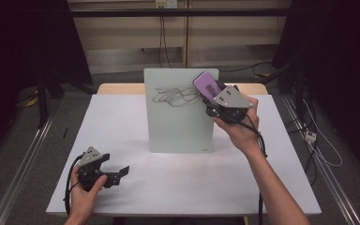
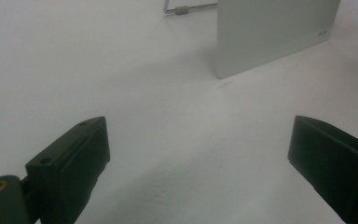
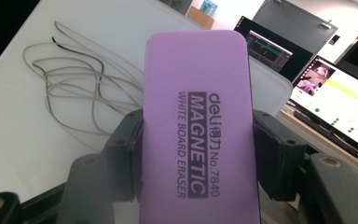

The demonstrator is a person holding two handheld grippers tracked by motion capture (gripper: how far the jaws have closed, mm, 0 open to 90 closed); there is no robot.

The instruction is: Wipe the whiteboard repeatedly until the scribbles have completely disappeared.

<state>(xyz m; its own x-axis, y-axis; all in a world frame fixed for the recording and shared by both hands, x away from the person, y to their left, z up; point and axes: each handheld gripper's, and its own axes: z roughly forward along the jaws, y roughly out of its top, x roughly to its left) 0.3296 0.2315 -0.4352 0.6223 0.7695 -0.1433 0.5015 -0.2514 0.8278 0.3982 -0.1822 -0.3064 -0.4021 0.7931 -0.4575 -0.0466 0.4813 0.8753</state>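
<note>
The upright pale-green rectangular glass board [image 1: 180,112] stands mid-tabletop [image 1: 136,187] as the sole barrier. The white surface in front of the board and to both its sides lies open for passage.

Right claw [image 1: 209,96] raised, clamped — left claw [image 1: 117,176] low, jaws apart.

Dim surroundings, evenly lit, slightly soft.

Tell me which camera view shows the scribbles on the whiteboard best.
The right gripper view: the scribbles loop large and sharp across the whiteboard, just left of the purple eraser. The high view shows them small and faint near the board's top. The left gripper view catches the board's lower part, where no scribbles show.
</note>
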